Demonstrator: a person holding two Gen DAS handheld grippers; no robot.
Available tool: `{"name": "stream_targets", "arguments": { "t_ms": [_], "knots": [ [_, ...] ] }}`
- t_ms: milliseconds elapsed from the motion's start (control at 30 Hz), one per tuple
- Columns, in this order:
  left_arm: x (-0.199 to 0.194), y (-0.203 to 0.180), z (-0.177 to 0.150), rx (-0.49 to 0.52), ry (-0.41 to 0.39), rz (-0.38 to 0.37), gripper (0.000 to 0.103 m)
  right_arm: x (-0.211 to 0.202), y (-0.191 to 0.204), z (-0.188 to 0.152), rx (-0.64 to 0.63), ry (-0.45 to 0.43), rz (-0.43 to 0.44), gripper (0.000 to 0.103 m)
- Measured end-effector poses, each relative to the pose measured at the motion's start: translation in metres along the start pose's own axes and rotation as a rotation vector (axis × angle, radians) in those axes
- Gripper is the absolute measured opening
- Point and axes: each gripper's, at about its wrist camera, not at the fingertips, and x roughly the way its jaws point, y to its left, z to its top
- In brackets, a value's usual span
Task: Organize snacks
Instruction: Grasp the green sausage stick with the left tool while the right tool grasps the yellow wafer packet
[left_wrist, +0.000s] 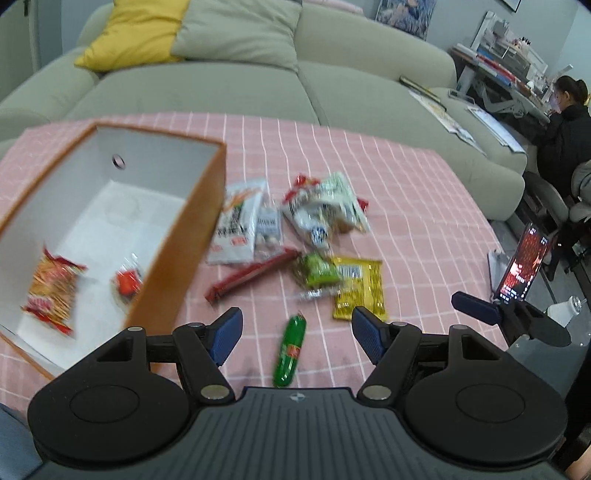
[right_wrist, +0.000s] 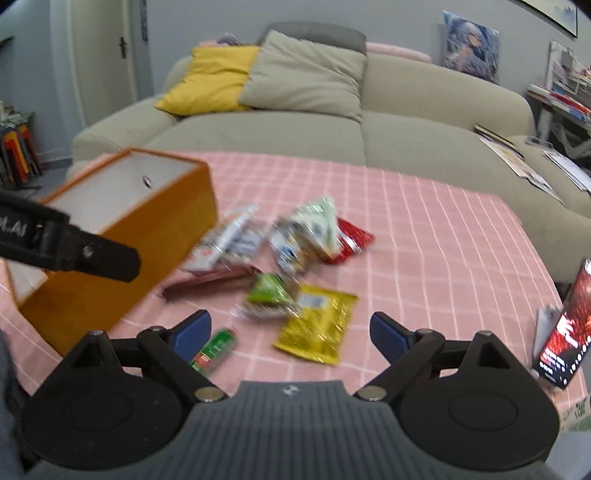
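Left gripper (left_wrist: 297, 334) fills the bottom of its view, jaws wide apart, nothing between the pads; green sausage stick (left_wrist: 290, 356) lies on the pink checked cloth (left_wrist: 424, 206) right under the gap, not touched. Right gripper (right_wrist: 290, 332) also spread wide and empty, hanging over the yellow packet (right_wrist: 317, 328), with the same green stick just beside its left finger. Orange box (left_wrist: 177, 254) stands at the left of the table, open top, already holding an orange-red snack bag (left_wrist: 51, 291) and a small red packet (left_wrist: 127, 284). Remaining pile sits just right of the box: white bags, a long red stick (left_wrist: 251, 275), a green packet (left_wrist: 317, 273). Both views are blurred. Risks, as I judge: both grippers aim near the same green stick, so they could collide or both grab at it; the round stick may roll or squirt out of a fast pinch; crinkly overlapping packets may come up two at a time; a phone (right_wrist: 565, 332) propped at the right table edge could get knocked.
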Motion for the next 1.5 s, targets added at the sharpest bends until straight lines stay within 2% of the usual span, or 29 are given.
{"name": "stream_targets", "arguments": {
  "t_ms": [167, 433, 567, 833, 1100, 1233, 1333, 1500],
  "knots": [
    [0.022, 0.003, -0.013, -0.01, 0.046, -0.001, 0.08, 0.013, -0.012, -0.016, -0.011, 0.021, -0.025, 0.09],
    [0.056, 0.009, -0.028, -0.006, 0.103, -0.036, 0.077, 0.034, -0.017, -0.021, -0.045, 0.046, -0.045, 0.089],
    [0.075, 0.014, -0.03, 0.001, 0.136, -0.037, 0.075, 0.046, -0.019, -0.021, -0.055, 0.078, -0.034, 0.081],
    [0.105, 0.013, -0.03, 0.046, 0.189, -0.017, 0.057, 0.071, -0.027, -0.018, -0.046, 0.096, -0.032, 0.079],
    [0.116, 0.01, -0.031, 0.09, 0.212, 0.006, 0.031, 0.096, -0.023, -0.011, -0.02, 0.128, -0.003, 0.079],
    [0.118, 0.008, -0.028, 0.091, 0.208, 0.012, 0.026, 0.105, -0.017, -0.009, -0.026, 0.143, 0.001, 0.079],
    [0.118, 0.01, -0.024, 0.086, 0.202, 0.047, 0.026, 0.115, -0.015, -0.008, -0.021, 0.162, -0.016, 0.079],
    [0.121, 0.014, -0.02, 0.067, 0.222, 0.054, 0.027, 0.126, -0.013, -0.004, -0.014, 0.173, -0.022, 0.079]
  ]
}}
